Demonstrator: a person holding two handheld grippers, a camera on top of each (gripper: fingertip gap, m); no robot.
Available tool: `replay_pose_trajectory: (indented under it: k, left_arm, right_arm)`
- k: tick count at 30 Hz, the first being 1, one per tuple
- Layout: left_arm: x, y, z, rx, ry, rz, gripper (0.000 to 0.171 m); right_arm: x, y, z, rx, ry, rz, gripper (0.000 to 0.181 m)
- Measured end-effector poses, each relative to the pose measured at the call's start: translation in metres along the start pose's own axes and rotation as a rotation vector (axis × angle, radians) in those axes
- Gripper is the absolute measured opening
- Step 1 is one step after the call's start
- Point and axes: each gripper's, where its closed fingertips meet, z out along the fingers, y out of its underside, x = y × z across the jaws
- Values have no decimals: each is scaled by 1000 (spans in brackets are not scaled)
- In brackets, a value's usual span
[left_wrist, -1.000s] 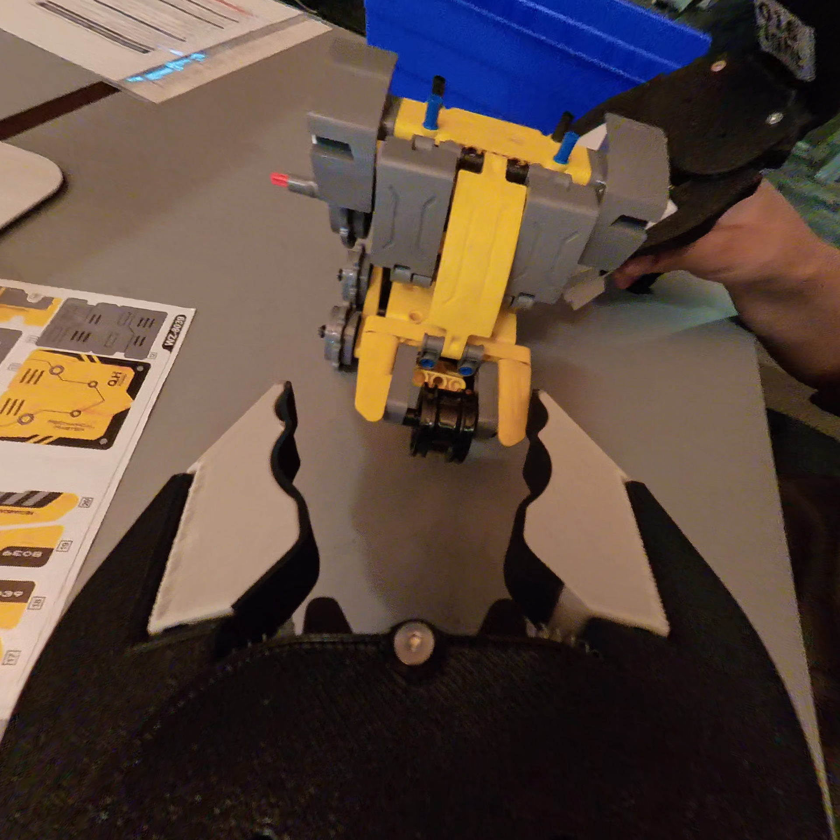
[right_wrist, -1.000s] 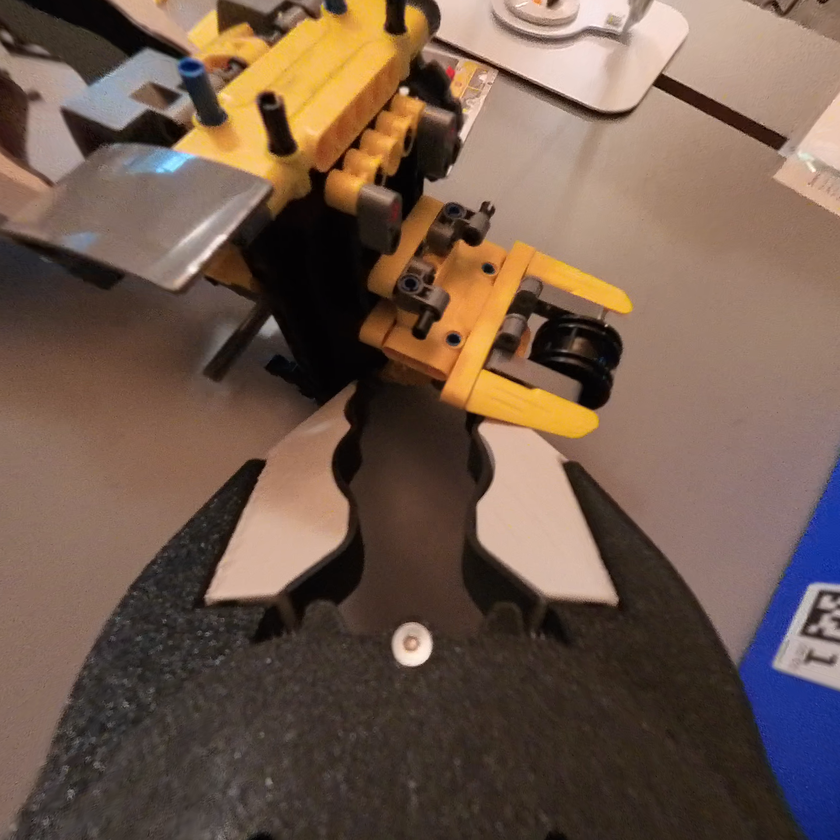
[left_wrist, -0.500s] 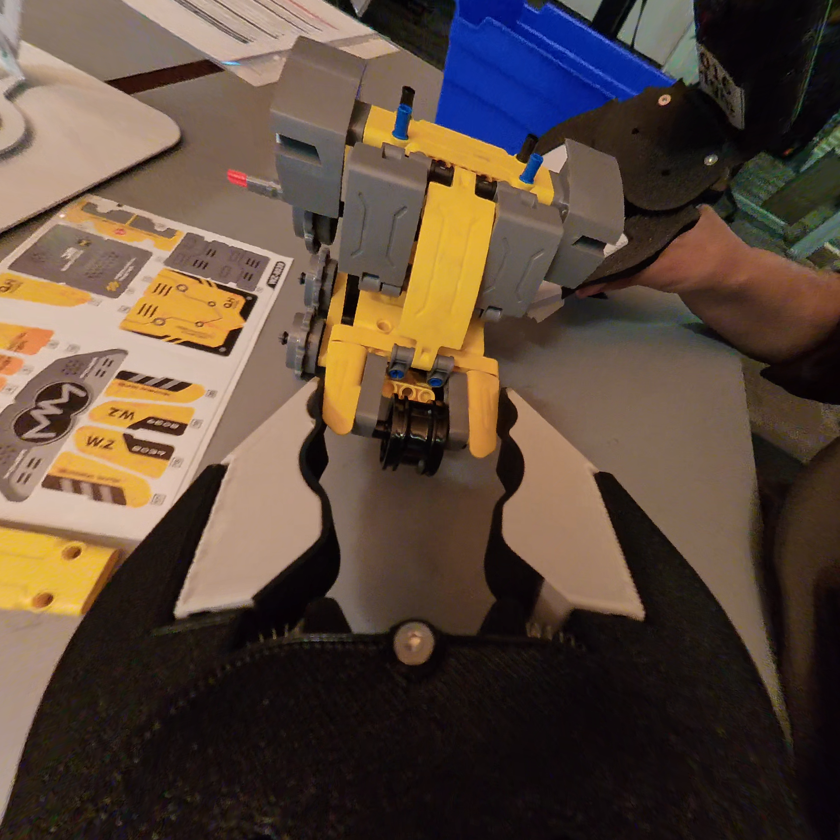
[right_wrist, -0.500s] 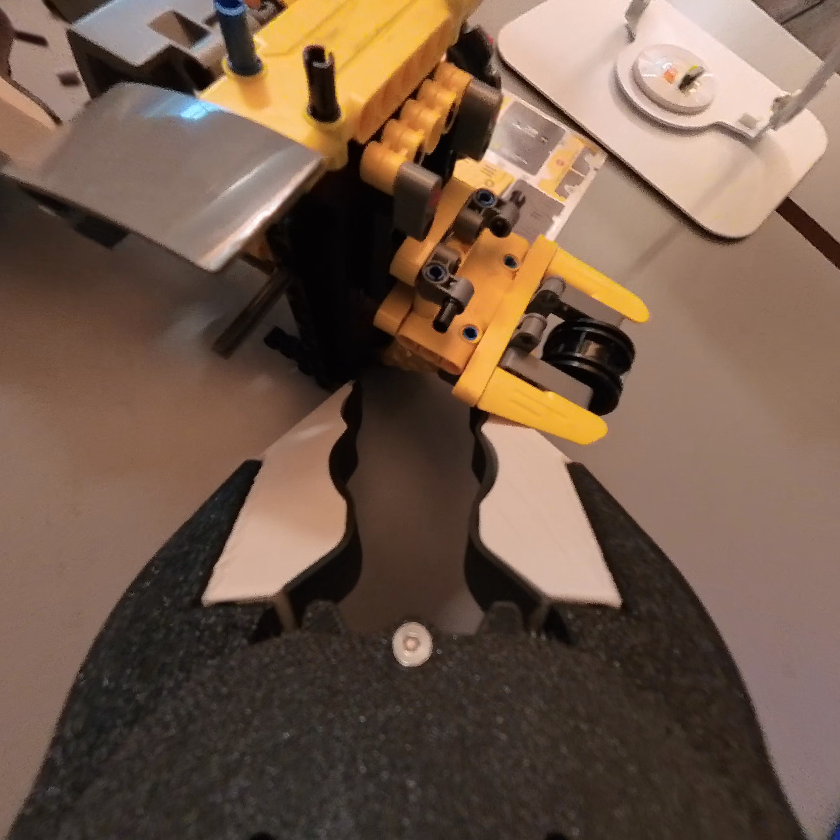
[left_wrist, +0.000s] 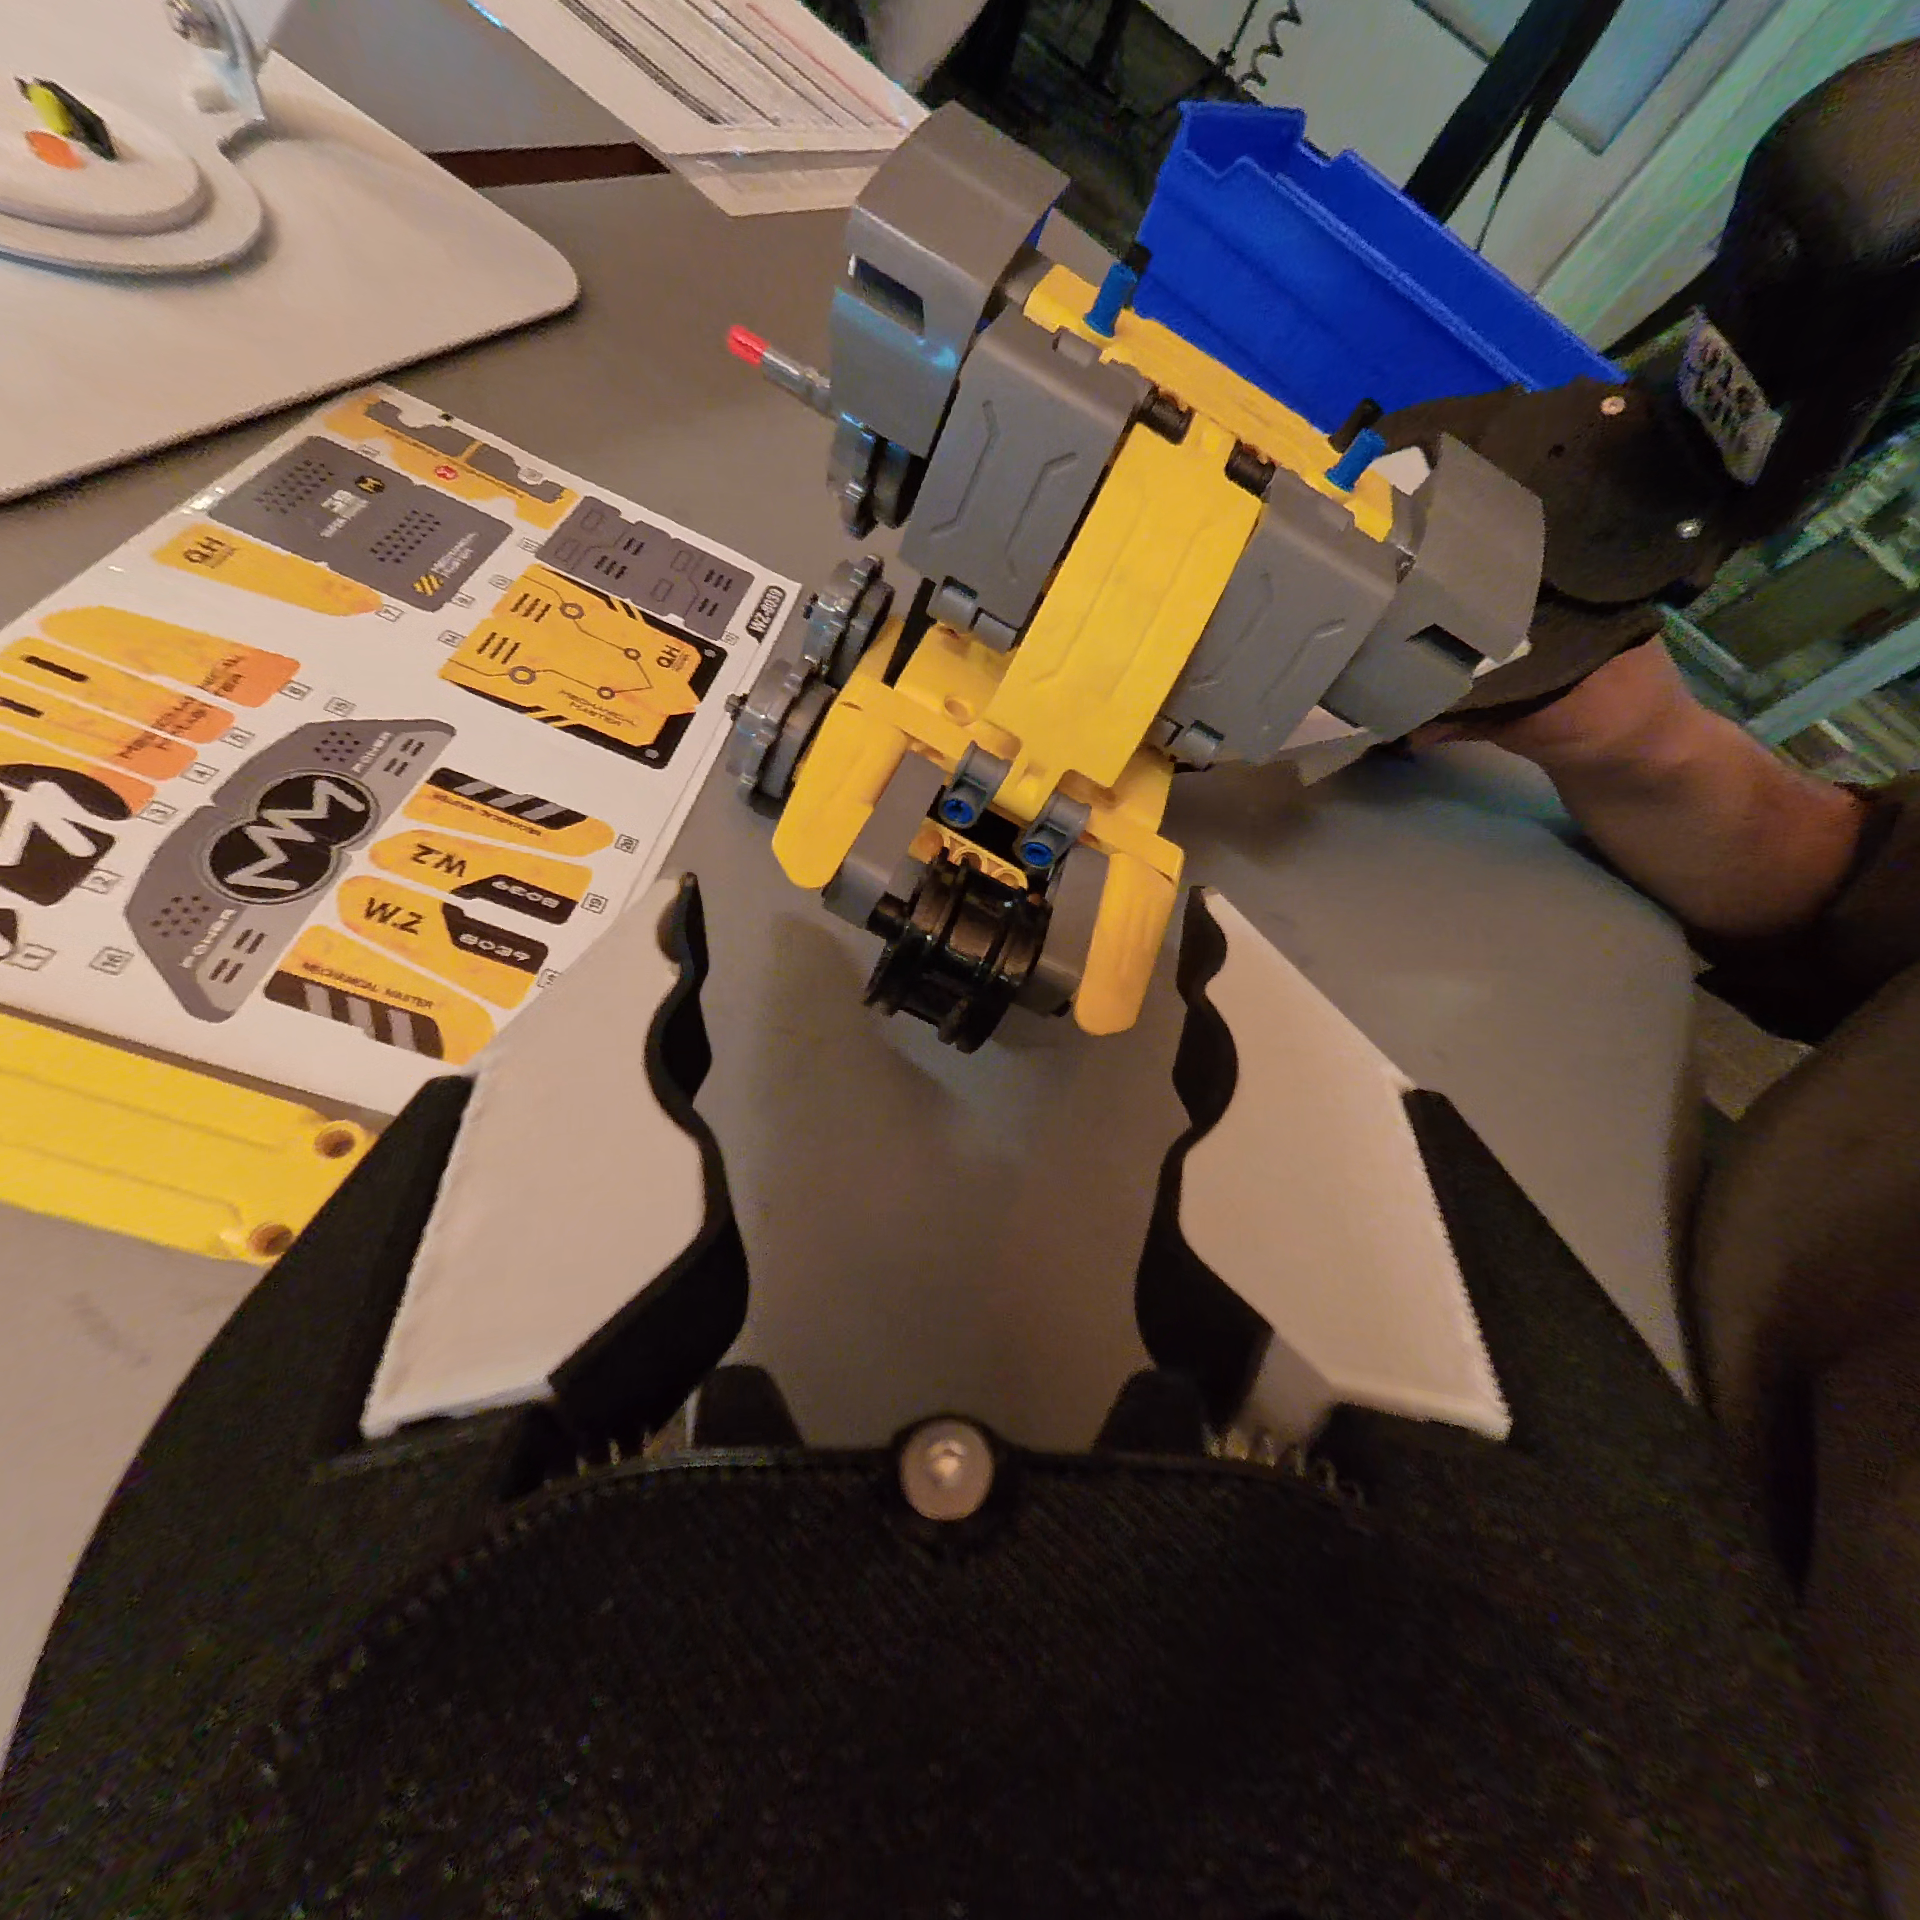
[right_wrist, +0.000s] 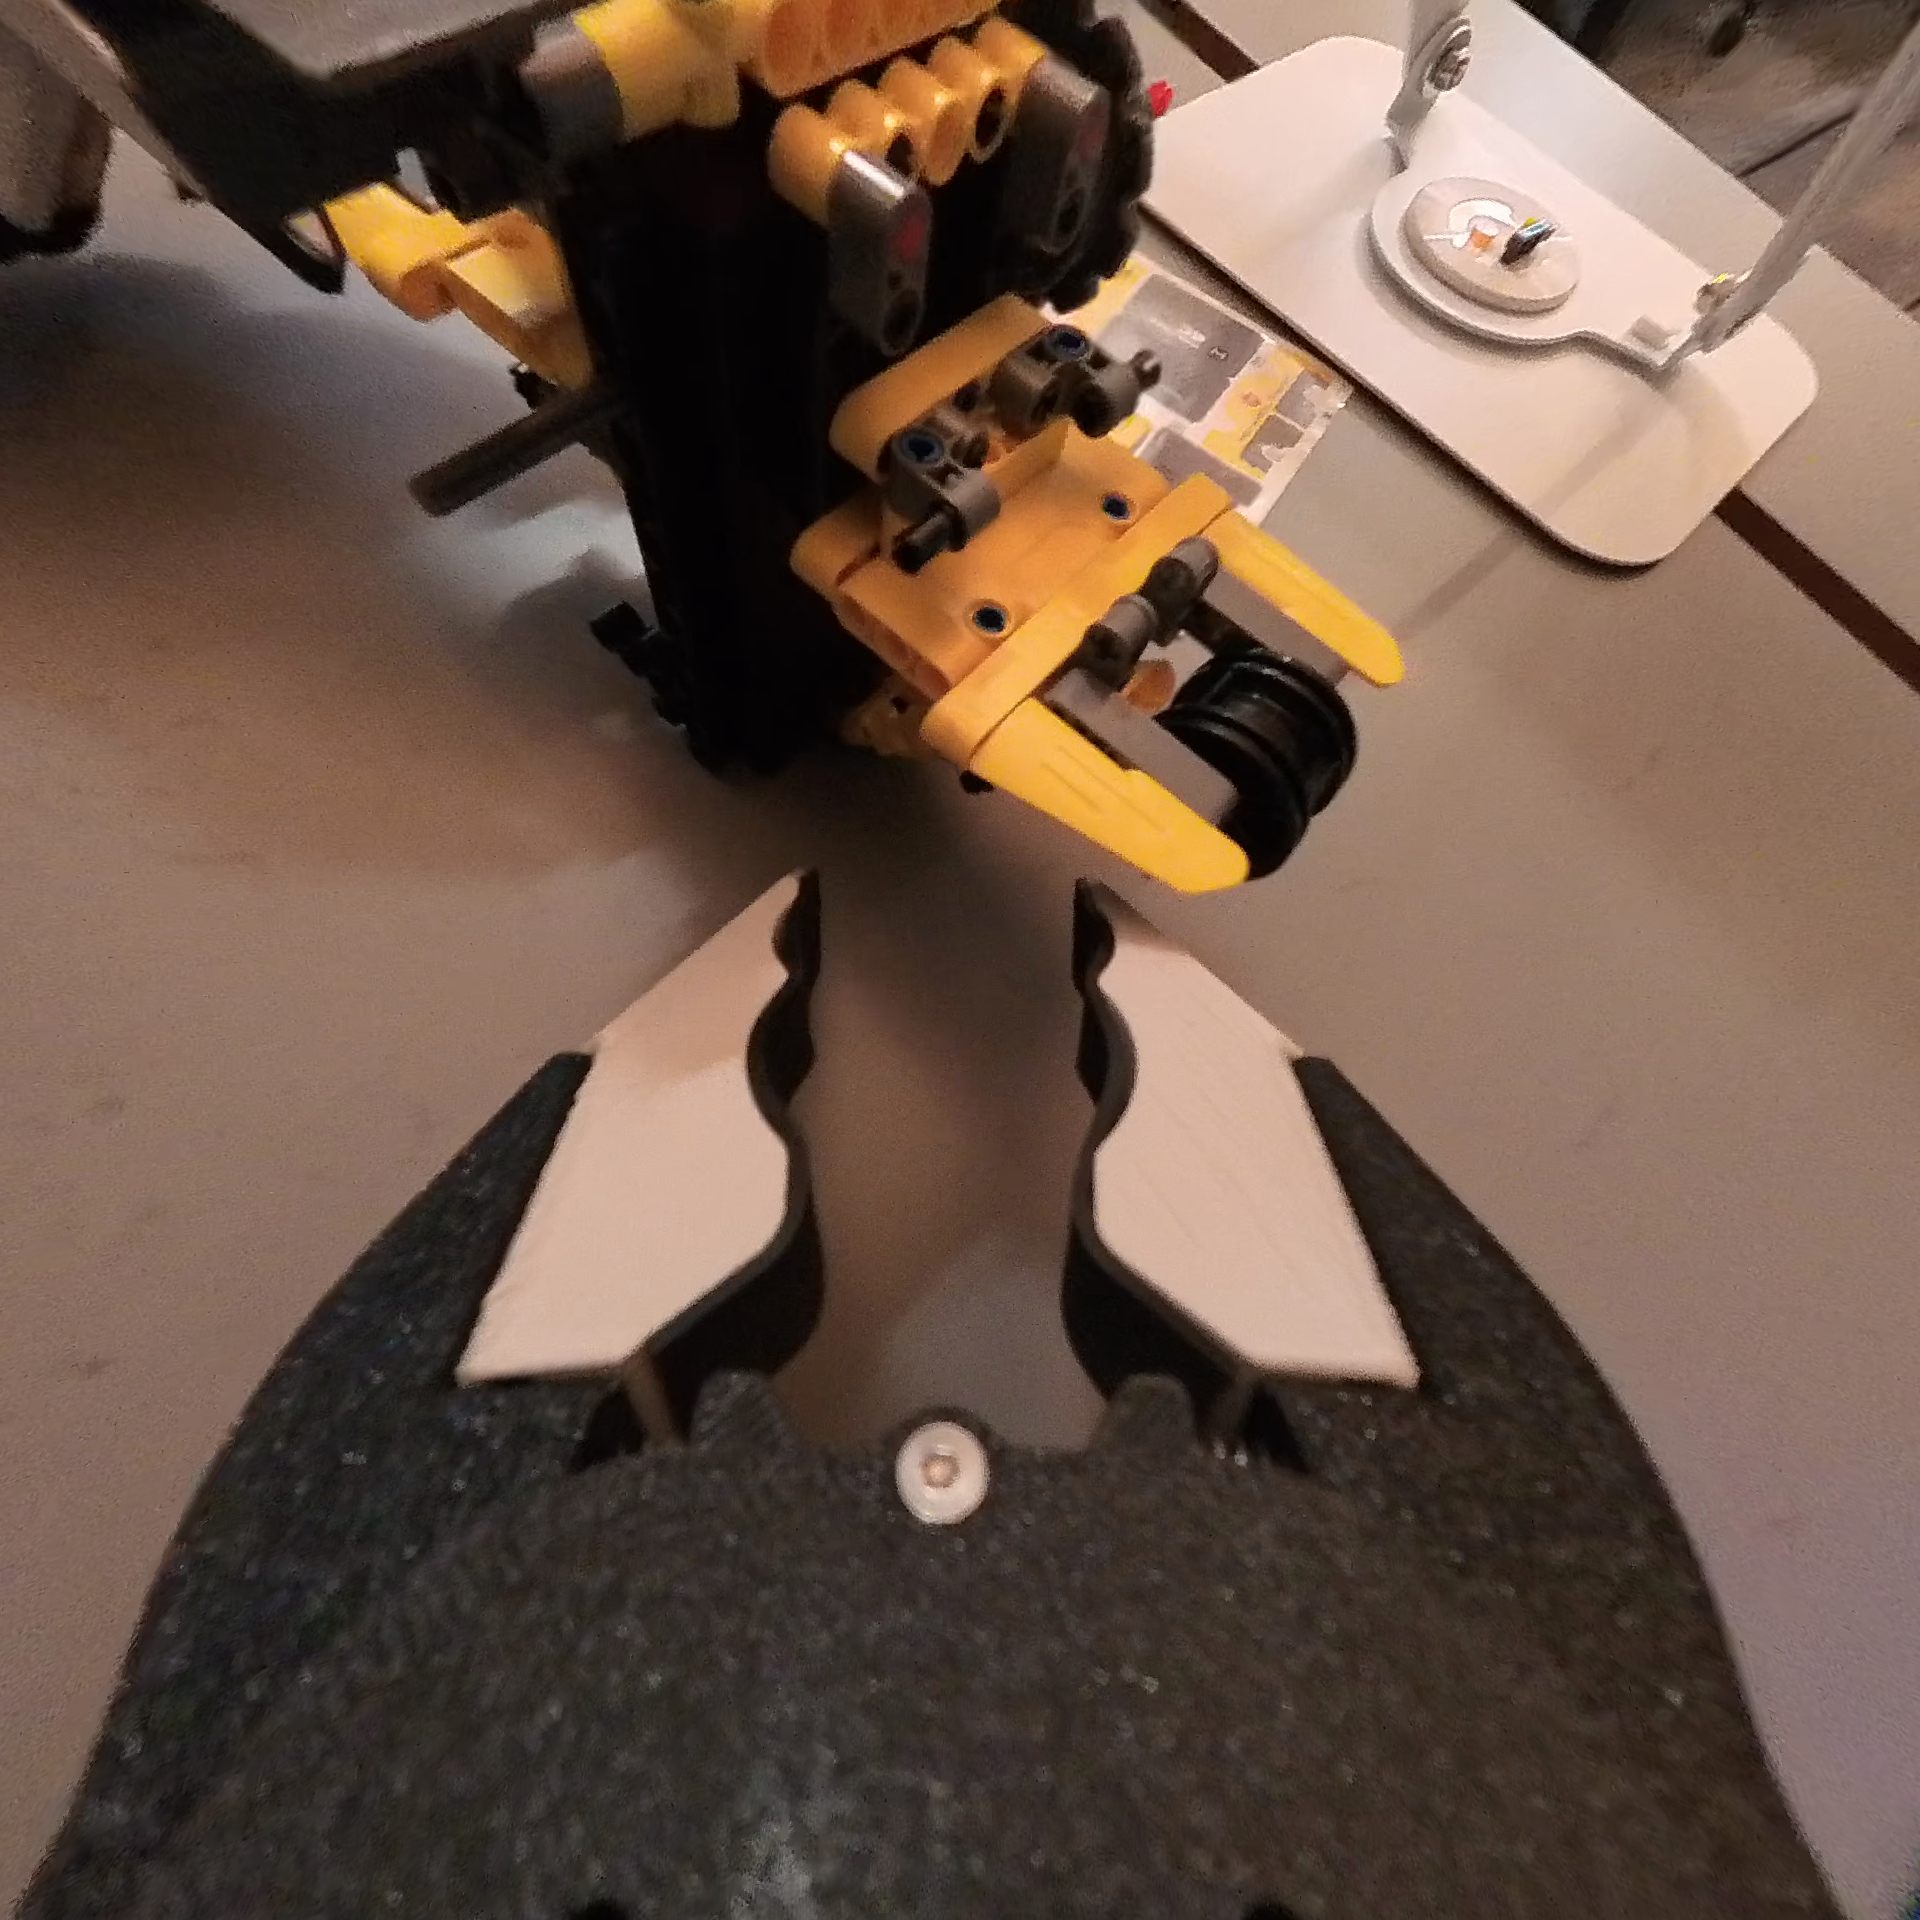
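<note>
Hovering apart and empty, the left tongs (left_wrist: 940, 899) face the model (left_wrist: 1101, 623) on the desk (left_wrist: 935, 1195), its wheel (left_wrist: 951, 971) just ahead of their tips. The right tongs (right_wrist: 945, 888), also apart, seem clear of it.

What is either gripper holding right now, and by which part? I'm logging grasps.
Nothing is held. The left gripper is open, its fingers flanking the black wheel of the brick model without clamping it. The right gripper is open, short of the model.
</note>
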Motion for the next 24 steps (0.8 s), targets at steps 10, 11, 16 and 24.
replay_pose_trajectory:
  k: [10, 11, 16, 24]
  left_arm:
    - [-3, -33, -29, 183, -24, 78, 109]
    - [-2, -37, -33, 215, -21, 83, 110]
    - [-4, -55, -54, 350, 21, 40, 115]
    - [-21, -48, -54, 356, 55, -66, 104]
  right_arm:
    - [28, 8, -10, 36, -52, 212, 47]
    - [34, 9, -12, 56, -71, 289, 48]
    - [69, -7, -35, 279, -82, 500, 49]
    - [58, -6, -29, 236, -100, 416, 51]
